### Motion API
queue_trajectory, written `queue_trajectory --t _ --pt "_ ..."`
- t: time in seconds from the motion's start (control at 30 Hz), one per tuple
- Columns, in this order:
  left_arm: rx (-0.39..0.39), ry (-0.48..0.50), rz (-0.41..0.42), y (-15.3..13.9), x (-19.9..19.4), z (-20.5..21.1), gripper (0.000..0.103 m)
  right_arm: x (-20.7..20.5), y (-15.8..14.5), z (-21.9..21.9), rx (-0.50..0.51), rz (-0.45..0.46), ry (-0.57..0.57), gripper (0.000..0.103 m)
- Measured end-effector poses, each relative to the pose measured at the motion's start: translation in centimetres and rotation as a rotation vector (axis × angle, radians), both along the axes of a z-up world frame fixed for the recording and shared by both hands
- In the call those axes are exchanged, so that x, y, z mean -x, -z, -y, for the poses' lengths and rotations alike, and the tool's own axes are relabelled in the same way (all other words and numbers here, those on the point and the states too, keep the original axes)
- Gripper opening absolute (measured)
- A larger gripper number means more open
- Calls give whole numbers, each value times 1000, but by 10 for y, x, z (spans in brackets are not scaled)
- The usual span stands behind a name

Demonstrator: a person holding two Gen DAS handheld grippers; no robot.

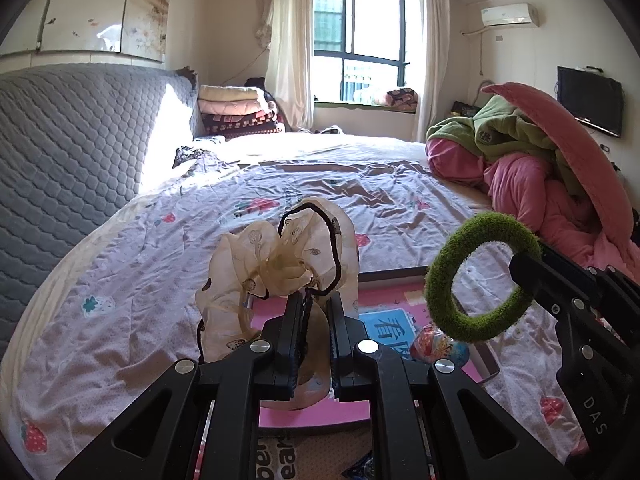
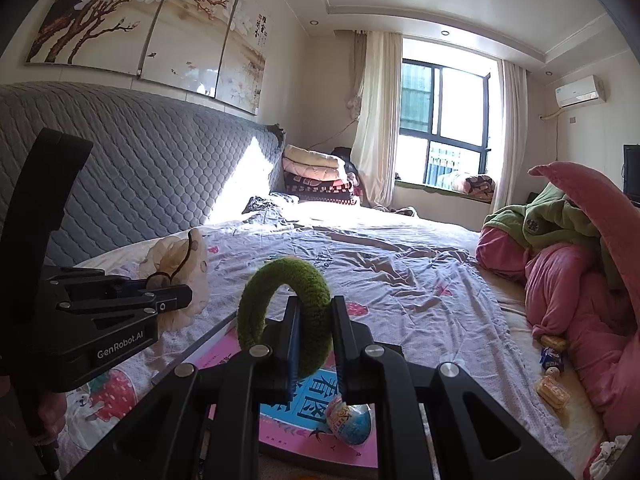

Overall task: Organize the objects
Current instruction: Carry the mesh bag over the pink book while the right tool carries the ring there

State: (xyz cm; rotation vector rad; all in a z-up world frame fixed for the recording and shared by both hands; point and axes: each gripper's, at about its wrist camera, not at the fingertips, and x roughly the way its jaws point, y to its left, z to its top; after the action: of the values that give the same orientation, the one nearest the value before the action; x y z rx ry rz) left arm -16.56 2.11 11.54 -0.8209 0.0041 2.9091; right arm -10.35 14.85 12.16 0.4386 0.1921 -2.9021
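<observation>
Snack packets (image 2: 554, 364) only in right wrist view

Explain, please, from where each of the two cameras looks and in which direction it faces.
Left wrist view: sits on the left gripper, looking along its fingers across the bed toward the window; its shut jaws pinch a cream fabric scrunchie with a black elastic; the right gripper enters at the right.
Right wrist view: sits on the right gripper, facing the same window; its jaws clamp a fuzzy green ring-shaped hair tie; the left gripper shows at the left.
Shared: both grippers, both hair ties, the pink book and the pink quilt.
</observation>
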Motion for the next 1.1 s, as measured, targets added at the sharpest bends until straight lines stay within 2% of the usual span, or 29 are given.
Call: queue_trajectory --t 0.27,0.73,1.1 --pt "13 12 25 18 16 -4 13 16 6 -2 -13 24 13 15" --pt "24 26 119 70 43 -9 13 37 37 -7 -23 96 26 15" --pt "28 32 160 88 48 -15 13 42 48 -7 -34 125 31 15"
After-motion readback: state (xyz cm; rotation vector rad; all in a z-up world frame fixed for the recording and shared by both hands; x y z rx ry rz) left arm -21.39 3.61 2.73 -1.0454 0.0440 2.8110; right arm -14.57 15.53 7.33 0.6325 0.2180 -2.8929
